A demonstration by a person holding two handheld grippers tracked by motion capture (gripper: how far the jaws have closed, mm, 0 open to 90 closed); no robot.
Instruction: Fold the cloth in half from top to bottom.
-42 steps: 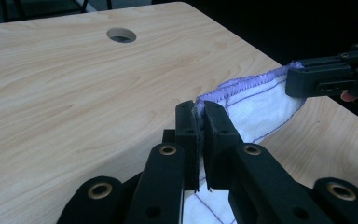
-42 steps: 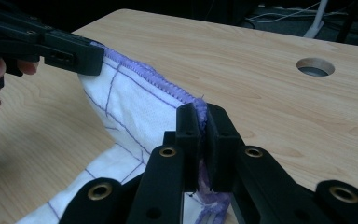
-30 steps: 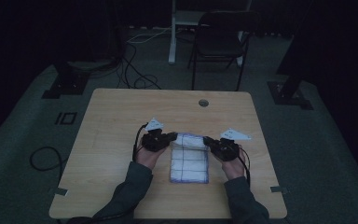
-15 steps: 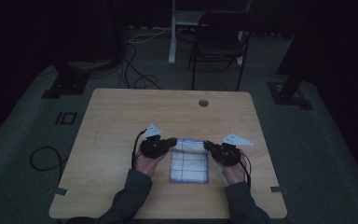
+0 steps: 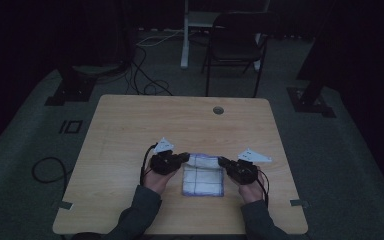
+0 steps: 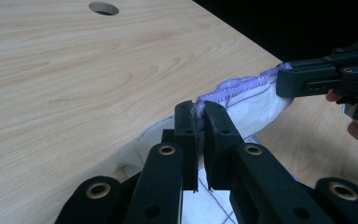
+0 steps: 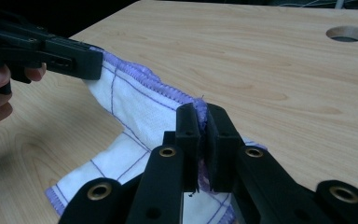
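A white cloth [image 5: 203,177] with purple grid lines and a purple hem lies on the wooden table [image 5: 130,125] near its front edge. My left gripper [image 5: 185,158] is shut on the cloth's far left corner, its pads pinching the hem [image 6: 198,105]. At the far right corner, my right gripper [image 5: 222,162] is shut on the same hem [image 7: 202,108]. The far edge [image 7: 140,79] is lifted and stretched between the two grippers, while the near part rests on the table. In each gripper view the other gripper shows gripping the opposite corner.
A round cable hole [image 5: 218,110] sits near the table's far edge. Beyond the table stand a dark chair [image 5: 235,45], a white post [image 5: 184,35] and cables on the floor [image 5: 145,75]. Bare wood extends left, right and behind the cloth.
Both hands have drawn slightly nearer the table's front, the left one more. The cloth's far edge stays held between the two grippers.
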